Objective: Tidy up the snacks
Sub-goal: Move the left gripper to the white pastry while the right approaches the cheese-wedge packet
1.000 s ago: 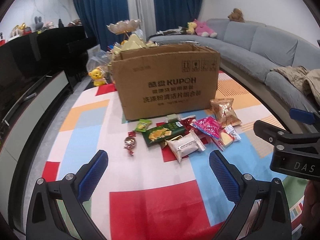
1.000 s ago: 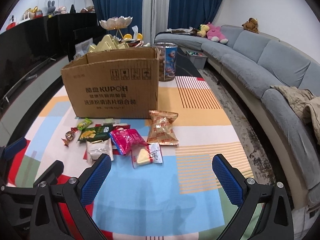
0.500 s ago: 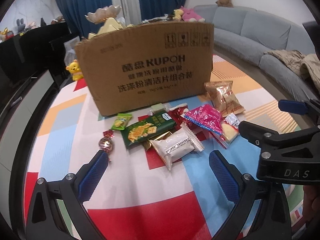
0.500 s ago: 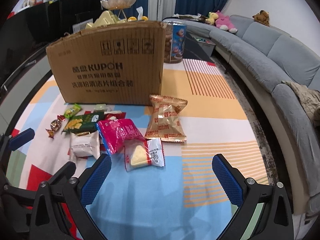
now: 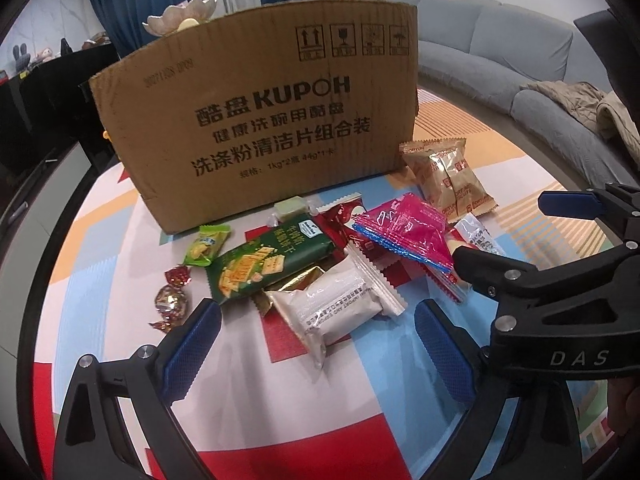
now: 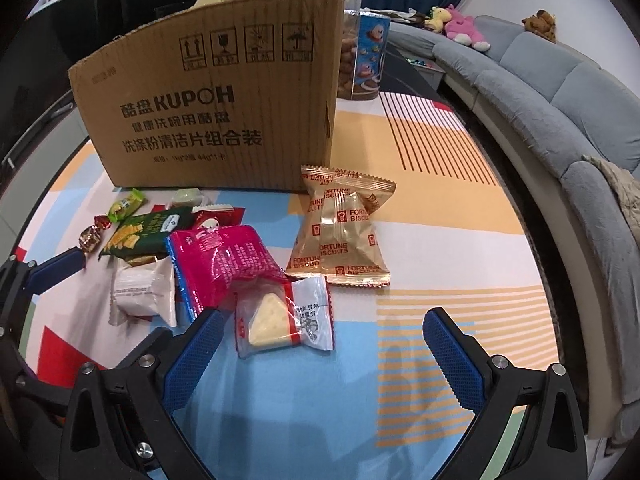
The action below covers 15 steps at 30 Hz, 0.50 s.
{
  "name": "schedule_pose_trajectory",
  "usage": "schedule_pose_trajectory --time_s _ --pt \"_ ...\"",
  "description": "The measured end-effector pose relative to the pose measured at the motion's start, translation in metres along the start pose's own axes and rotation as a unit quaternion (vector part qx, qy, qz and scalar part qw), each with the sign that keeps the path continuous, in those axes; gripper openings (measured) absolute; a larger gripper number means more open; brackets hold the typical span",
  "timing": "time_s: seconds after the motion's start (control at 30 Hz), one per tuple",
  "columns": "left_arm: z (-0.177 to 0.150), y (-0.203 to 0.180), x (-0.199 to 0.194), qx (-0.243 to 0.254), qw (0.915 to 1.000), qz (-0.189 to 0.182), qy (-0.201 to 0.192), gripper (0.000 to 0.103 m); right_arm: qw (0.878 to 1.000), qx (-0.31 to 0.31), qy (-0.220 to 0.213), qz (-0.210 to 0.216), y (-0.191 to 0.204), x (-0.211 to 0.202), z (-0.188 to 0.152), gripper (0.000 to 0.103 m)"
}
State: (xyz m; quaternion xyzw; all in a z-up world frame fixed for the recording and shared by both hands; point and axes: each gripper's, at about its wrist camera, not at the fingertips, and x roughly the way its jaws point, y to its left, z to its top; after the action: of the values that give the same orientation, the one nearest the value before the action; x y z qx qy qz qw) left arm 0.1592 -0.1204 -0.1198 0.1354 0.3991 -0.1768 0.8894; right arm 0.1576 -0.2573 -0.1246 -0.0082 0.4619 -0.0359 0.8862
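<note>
Both claws spread wide, empty. Left gripper (image 5: 316, 344) over white packet (image 5: 340, 310); right gripper (image 6: 320, 344) at cheese-wedge packet (image 6: 286, 318). Snacks piled before cardboard box (image 6: 208, 112). Risk: pink packet (image 6: 224, 264) overlaps wedge wrapper, may get pinched too; grippers close together, could collide.

Two black plastic grippers, left gripper (image 5: 316, 344) and right gripper (image 6: 320, 354), each with a pair of fingers tipped in blue pads (image 5: 192, 346) of dimpled rubber. Silver screws (image 5: 145, 351) at the finger joints, triangular cut-outs in the black arms. White letters "DAS" (image 5: 579, 357) on the body of the right gripper, seen beside the left one.
</note>
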Motion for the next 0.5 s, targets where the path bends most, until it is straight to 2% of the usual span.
schedule_pose_trajectory --time_s 0.2,0.5 --pt "0.003 -0.007 0.011 0.004 1.0000 -0.002 0.006 0.099 1.000 -0.006 0.014 0.012 0.001 0.010 0.003 0.098" --pt "0.010 -0.015 0.028 0.001 0.9998 -0.006 0.020 0.091 0.998 -0.007 0.054 0.029 -0.002 0.029 0.010 0.093"
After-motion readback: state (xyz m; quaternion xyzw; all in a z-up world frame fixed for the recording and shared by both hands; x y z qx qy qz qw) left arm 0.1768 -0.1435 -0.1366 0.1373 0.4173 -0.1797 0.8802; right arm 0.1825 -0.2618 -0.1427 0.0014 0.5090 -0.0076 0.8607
